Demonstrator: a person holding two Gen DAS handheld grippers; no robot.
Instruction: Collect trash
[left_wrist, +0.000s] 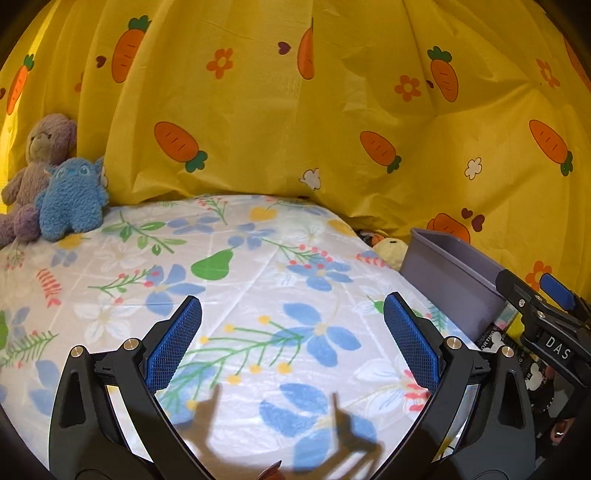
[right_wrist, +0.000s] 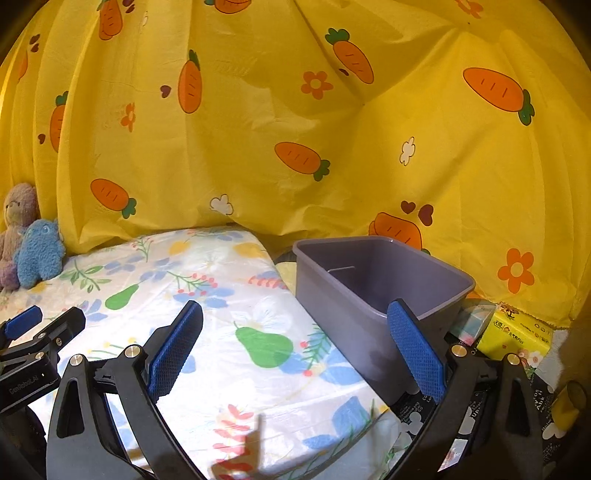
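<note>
- Blue mesh pads line both fingers of the left gripper (left_wrist: 291, 343); its jaws stand wide apart with nothing between them, over the floral sheet (left_wrist: 258, 280).
- Shadows of the two fingers fall on the sheet just below the left gripper.
- Right gripper (right_wrist: 295, 347) likewise has its jaws spread wide and holds nothing; its left finger hangs over the sheet, its right finger (right_wrist: 415, 350) shows in front of the near wall of the grey bin (right_wrist: 340, 295). Contact with the bin cannot be told.
- Each gripper shows at the edge of the other's view, the two side by side.
- Grey bin, a rectangular plastic tub, stands upright just off the right edge of the sheet-covered surface. As far as its inside shows, it holds nothing.
- Dark printed packaging (right_wrist: 413, 417) lies at the foot of the bin, under the right gripper.
- Yellow tissue pack (right_wrist: 513, 332) lies to the right of the bin, with a pale boxed item (right_wrist: 471, 325) between them.
- Pale yellow soft toy (left_wrist: 389, 249) sits partly hidden behind the bin, at the sheet's far right edge.
- Blue plush toy (left_wrist: 72, 199) and a mauve teddy bear (left_wrist: 40, 155) sit touching at the far left corner of the sheet.
- Yellow curtain (left_wrist: 295, 110), printed with carrots and flowers, hangs behind everything.
- No loose trash can be made out on the sheet.
</note>
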